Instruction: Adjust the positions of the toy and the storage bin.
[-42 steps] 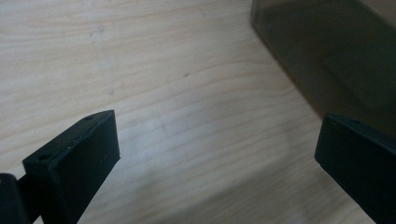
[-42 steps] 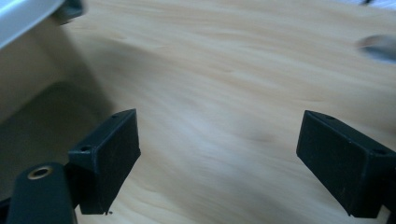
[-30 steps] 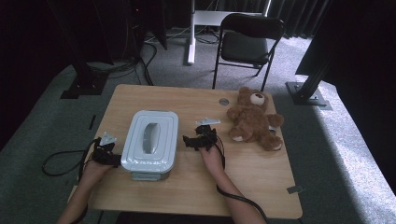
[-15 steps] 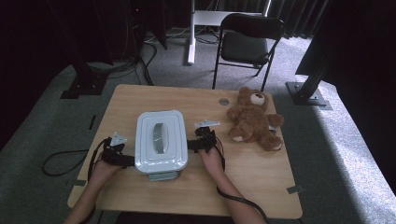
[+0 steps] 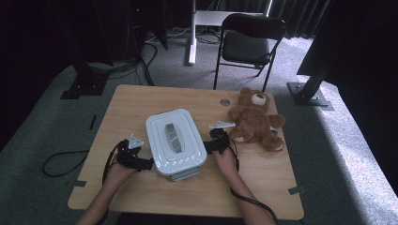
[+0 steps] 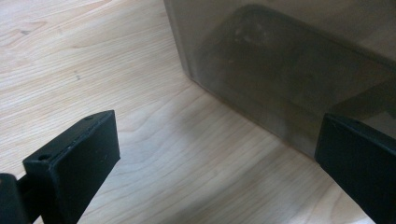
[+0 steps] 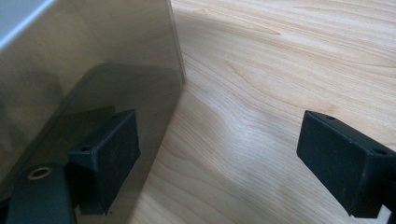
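Note:
A pale grey lidded box (image 5: 176,140) with a handle recess in its lid stands in the middle of the wooden table (image 5: 141,101). My left gripper (image 5: 142,163) is open at the box's left near corner. In the left gripper view the box wall (image 6: 280,70) rises just beyond the wide-open left gripper (image 6: 215,144). My right gripper (image 5: 210,145) is open at the box's right side. In the right gripper view the glossy box wall (image 7: 70,84) stands right beside the left jaw of the right gripper (image 7: 224,144). Neither gripper holds anything.
A brown teddy bear (image 5: 254,121) lies on the table right of the box, close behind my right gripper. A small round grommet (image 5: 225,101) sits at the table's far edge. A black folding chair (image 5: 251,44) stands beyond the table. Bare wood (image 5: 187,194) spreads in front.
The box has slid to the right and turned anticlockwise. My left gripper has followed it rightward to its corner. The right gripper has barely moved.

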